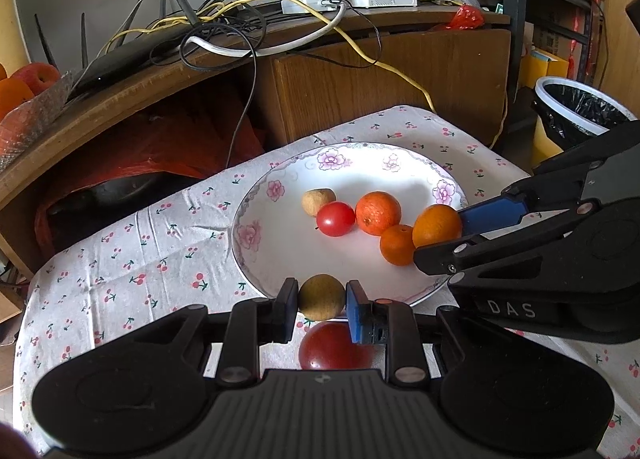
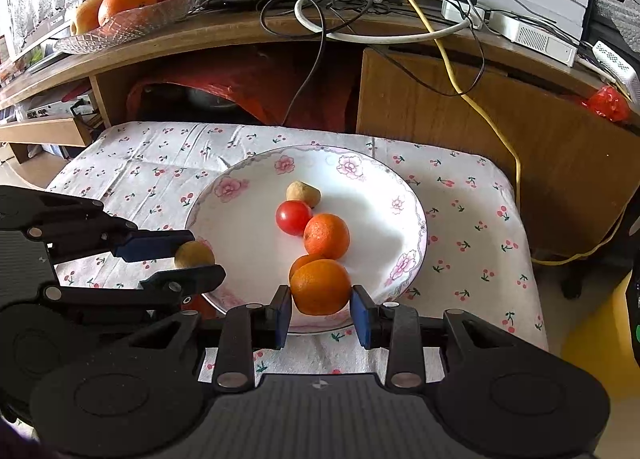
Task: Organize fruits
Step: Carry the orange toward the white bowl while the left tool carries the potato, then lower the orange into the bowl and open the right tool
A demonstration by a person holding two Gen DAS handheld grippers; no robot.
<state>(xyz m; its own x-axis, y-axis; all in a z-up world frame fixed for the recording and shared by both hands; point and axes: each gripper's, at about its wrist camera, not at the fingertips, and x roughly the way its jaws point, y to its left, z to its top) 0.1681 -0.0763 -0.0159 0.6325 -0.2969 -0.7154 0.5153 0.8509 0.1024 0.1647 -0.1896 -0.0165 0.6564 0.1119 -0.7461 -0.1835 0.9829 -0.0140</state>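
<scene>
Jaws pinch across the middle: left gripper (image 1: 322, 299) holds a light, firm longan (image 1: 321, 296), right gripper (image 2: 320, 309) a heavier, smooth-skinned orange (image 2: 320, 286).

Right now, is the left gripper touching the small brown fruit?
Touching. In the left wrist view, both pads of the left gripper press against the sides of the brown fruit, with no gap on either side.

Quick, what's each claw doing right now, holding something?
Left gripper: closed on a small brownish-green fruit.
Right gripper: closed on an orange, over the plate.
</scene>
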